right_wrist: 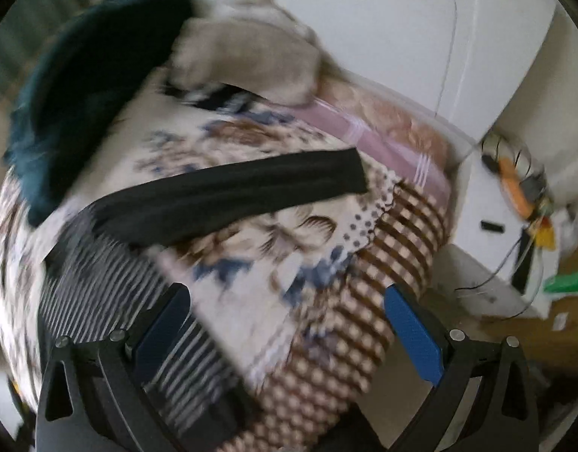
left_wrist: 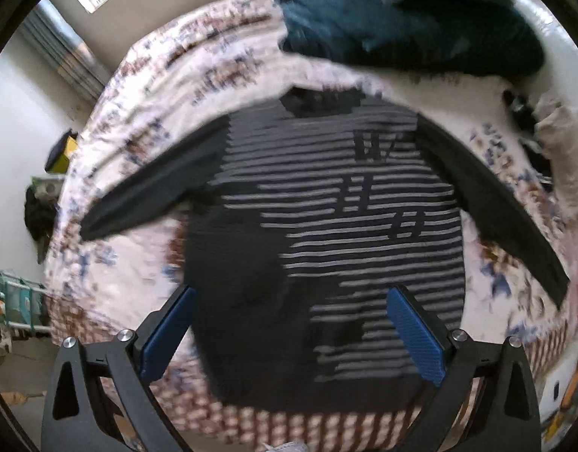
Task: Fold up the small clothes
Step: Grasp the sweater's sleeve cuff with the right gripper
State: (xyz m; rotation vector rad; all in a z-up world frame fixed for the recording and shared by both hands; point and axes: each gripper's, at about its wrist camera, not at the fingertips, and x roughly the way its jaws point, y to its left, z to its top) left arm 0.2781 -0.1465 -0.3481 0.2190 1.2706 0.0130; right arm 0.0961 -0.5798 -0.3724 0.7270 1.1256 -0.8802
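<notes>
You are holding both the left gripper (left_wrist: 289, 333) and the right gripper (right_wrist: 285, 335) with jaws wide apart and empty above the striped shirt (left_wrist: 326, 207) lying flat on the bed (left_wrist: 145, 75), so take each sleeve near its cuff.

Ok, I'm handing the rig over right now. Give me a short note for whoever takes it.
Left gripper: open, empty, hovering over the shirt's hem.
Right gripper: open, empty, over the bed's edge beside the shirt's right side.
Shirt: striped, dark long sleeves, lying flat on the floral bedspread, both sleeves spread out. One sleeve reaches toward the bed's edge.
Teal garment and beige cloth are piled at the far end.
Done: shirt laid out. No fold yet.
Left: fold sleeves in, then the body. Both views are blurred.
</notes>
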